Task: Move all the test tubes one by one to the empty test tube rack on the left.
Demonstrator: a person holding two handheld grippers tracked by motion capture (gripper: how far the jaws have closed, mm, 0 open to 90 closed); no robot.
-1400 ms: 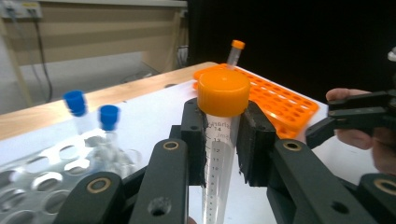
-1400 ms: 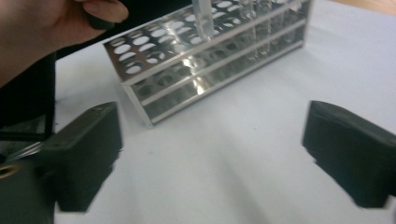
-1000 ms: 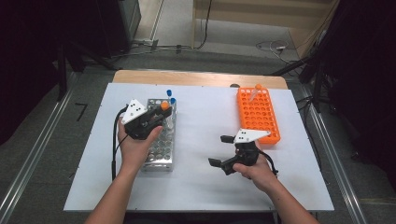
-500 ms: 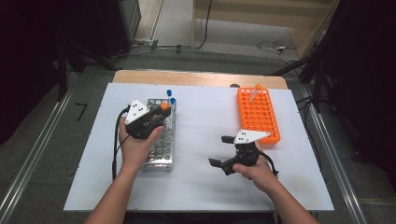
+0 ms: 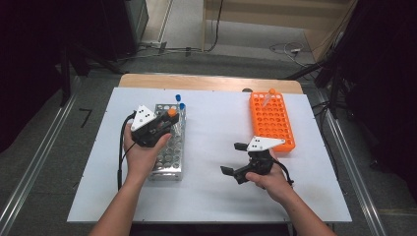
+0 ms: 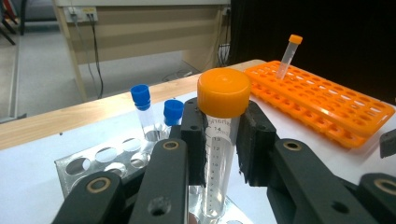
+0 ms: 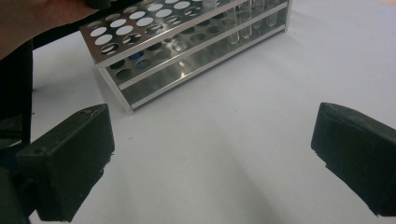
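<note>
An orange-capped tube [image 6: 219,140] stands upright in the left tongs [image 6: 223,135], pinched just below its cap, over the metal rack [image 5: 169,147] on the counter [image 5: 216,196]. Its foot appears to sit in a rack hole, though the arms hide the contact. A tilted pull could jam the tube against the hole's edge or tip the rack; a weak pinch could let it slip. The right tongs [image 5: 239,158] gape wide and empty, resting apart near the orange rack [image 5: 273,123].

Jaws clamp orange-capped tube [image 6: 221,140], seemingly over rack [image 6: 107,161].
</note>
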